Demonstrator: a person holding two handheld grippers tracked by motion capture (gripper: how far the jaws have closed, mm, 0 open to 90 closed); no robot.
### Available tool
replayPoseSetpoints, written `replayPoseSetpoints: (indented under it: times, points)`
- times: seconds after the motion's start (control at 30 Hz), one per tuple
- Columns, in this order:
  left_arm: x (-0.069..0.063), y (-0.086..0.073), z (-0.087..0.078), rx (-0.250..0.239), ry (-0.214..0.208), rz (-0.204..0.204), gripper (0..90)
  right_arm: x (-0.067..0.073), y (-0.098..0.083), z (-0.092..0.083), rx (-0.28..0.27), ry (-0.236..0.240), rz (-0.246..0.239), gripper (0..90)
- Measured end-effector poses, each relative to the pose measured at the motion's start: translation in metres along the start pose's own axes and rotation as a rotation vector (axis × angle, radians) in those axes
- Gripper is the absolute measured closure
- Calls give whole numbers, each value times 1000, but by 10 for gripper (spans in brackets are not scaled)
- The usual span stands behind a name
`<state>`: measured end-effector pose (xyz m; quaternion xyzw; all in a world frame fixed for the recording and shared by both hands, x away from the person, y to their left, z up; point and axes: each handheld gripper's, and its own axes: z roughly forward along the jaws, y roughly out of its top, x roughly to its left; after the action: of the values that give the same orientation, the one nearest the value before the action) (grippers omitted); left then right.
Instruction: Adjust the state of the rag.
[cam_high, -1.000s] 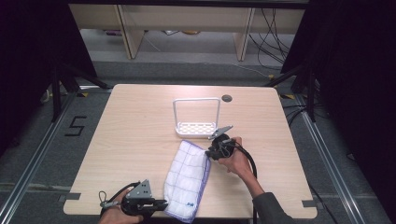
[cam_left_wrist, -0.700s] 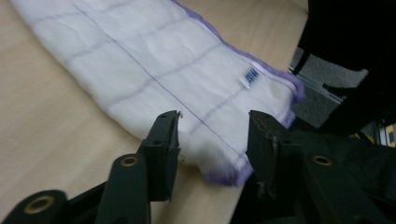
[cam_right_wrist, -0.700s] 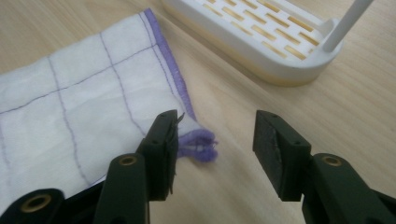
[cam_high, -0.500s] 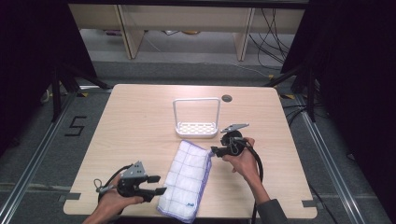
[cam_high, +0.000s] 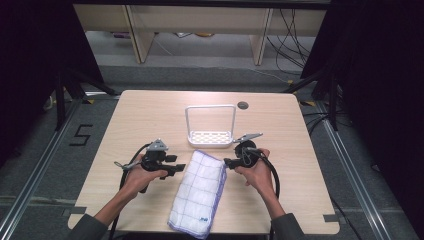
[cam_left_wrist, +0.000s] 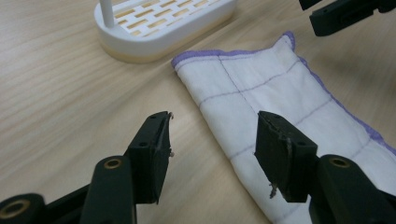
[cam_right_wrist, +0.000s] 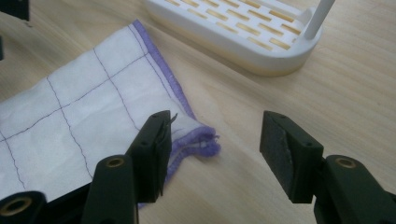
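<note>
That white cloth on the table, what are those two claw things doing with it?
A person holds a claw in each hand, one on either side of the folded white cloth on the wooden table. The left claw and the right claw have both just been opening, and neither grips the cloth now. The right claw sits at the cloth's purple-edged corner. A small white rack stands just beyond the cloth.

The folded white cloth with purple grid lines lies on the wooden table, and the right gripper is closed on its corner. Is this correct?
Not quite. The right gripper is open: in the right gripper view the purple-hemmed corner of the folded white cloth lies between the jaws, unpressed. The cloth does lie on the wooden table.
</note>
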<state>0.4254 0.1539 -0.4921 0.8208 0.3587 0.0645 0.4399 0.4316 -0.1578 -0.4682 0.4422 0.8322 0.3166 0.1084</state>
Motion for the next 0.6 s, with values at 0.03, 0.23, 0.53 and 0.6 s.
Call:
replayPoseSetpoints:
  times: [0.03, 0.23, 0.53, 0.6]
  points:
    - [0, 2, 4, 0, 0, -1, 445, 1, 0, 1, 9, 4, 13, 445]
    - [3, 17, 28, 24, -9, -13, 429, 3, 1, 7, 20, 0, 5, 445]
    - [7, 31, 47, 40, -3, -24, 445, 4, 2, 17, 29, -8, 25, 444]
    - [9, 33, 49, 68, 3, -10, 447, 4, 2, 19, 37, -11, 20, 443]
